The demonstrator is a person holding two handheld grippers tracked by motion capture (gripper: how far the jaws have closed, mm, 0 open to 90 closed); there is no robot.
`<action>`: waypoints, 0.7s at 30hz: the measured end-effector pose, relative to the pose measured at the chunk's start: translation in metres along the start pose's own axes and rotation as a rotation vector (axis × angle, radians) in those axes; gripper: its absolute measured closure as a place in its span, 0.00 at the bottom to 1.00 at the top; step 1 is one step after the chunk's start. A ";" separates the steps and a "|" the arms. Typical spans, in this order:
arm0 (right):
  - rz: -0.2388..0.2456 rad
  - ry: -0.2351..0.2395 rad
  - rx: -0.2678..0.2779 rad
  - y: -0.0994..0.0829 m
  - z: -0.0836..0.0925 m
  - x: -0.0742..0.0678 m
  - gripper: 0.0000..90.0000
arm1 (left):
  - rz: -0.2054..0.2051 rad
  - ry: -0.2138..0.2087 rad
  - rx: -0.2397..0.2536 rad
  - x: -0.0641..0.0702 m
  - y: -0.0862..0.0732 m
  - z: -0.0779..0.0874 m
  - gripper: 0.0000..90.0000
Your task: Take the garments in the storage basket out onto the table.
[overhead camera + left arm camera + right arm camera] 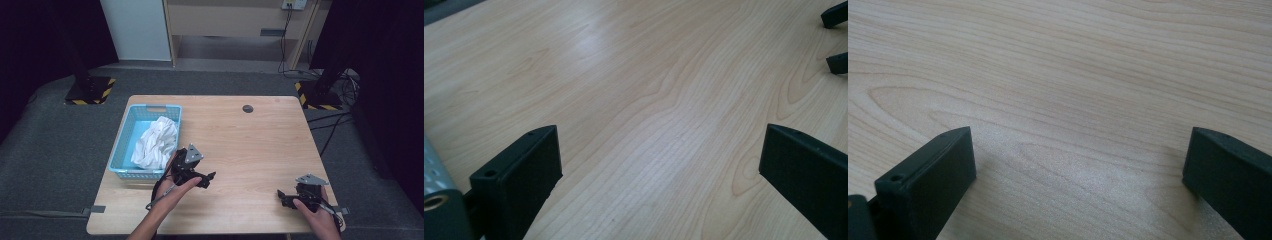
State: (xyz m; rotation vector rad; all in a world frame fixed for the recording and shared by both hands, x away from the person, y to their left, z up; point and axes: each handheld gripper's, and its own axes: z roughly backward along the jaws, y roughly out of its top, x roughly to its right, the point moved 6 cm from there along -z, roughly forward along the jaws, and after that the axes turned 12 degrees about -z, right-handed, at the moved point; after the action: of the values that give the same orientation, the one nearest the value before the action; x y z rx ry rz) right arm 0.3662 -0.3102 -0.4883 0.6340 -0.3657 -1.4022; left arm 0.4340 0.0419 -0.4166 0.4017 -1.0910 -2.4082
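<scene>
1. We see the white cloth (156,143) bunched in the blue basket (121,145) at the left edge of the counter (250,145); the heap runs lengthwise along the basket, from its near end toward its far end.
2. Our left gripper (209,178) sits just beside the basket's near right corner, so the cloth lies to its left and a little farther away, while the fingers (524,172) point the other way, toward the bare middle of the counter.
3. Our right gripper (280,194) rests low near the front right corner, well apart from the basket, so the left hand is plainly the nearer one.
4. In the left gripper view its fingers stand wide apart with only wood grain between them, holding nothing.
5. In the right gripper view the fingers (933,172) are spread just as wide, over bare wood.
6. We judge that reaching the cloth calls for turning the left gripper back toward the basket.
</scene>
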 end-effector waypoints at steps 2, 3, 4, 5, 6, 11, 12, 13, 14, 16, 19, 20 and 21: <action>0.000 0.000 0.000 0.000 0.000 0.000 0.00 | -0.005 0.007 0.004 -0.003 0.001 0.004 0.03; 0.000 0.000 0.000 0.000 0.000 0.000 0.00 | -0.011 0.013 0.004 -0.005 0.001 0.006 0.03; 0.000 0.000 0.000 0.000 0.000 0.000 0.00 | -0.012 0.017 0.007 -0.006 0.001 0.008 0.03; 0.000 0.000 0.000 0.000 0.000 0.000 0.00 | -0.011 0.021 0.009 -0.008 0.001 0.010 0.03; 0.000 0.000 0.000 0.000 0.000 0.000 0.00 | -0.008 0.024 0.013 -0.010 0.001 0.012 0.03; 0.000 0.000 0.000 0.000 0.000 0.000 0.00 | -0.027 0.037 -0.003 -0.016 -0.004 0.016 0.03; 0.001 0.000 0.000 0.000 0.000 0.000 0.00 | -0.028 0.036 -0.001 -0.017 -0.004 0.018 0.03; 0.001 0.000 -0.001 0.000 0.000 0.000 0.00 | -0.032 0.038 -0.001 -0.019 -0.005 0.019 0.03; 0.001 0.001 -0.001 0.000 0.000 0.000 0.00 | -0.034 0.042 0.001 -0.020 -0.005 0.020 0.03; 0.002 0.001 -0.001 0.000 0.000 0.000 0.00 | -0.044 0.048 0.000 -0.022 -0.005 0.023 0.03; 0.002 0.002 -0.001 0.000 0.000 0.000 0.00 | -0.035 0.060 0.004 -0.029 -0.004 0.028 0.03; 0.002 0.002 -0.001 0.000 0.000 0.000 0.00 | -0.030 0.063 0.006 -0.031 -0.004 0.029 0.03; 0.003 0.002 -0.001 0.000 0.000 0.000 0.00 | -0.033 0.065 0.006 -0.034 -0.004 0.030 0.03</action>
State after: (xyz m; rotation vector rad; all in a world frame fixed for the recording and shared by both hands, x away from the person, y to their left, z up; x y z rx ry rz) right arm 0.3664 -0.3104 -0.4884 0.6342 -0.3645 -1.3991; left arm 0.4484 0.0807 -0.3974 0.4997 -1.0721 -2.4035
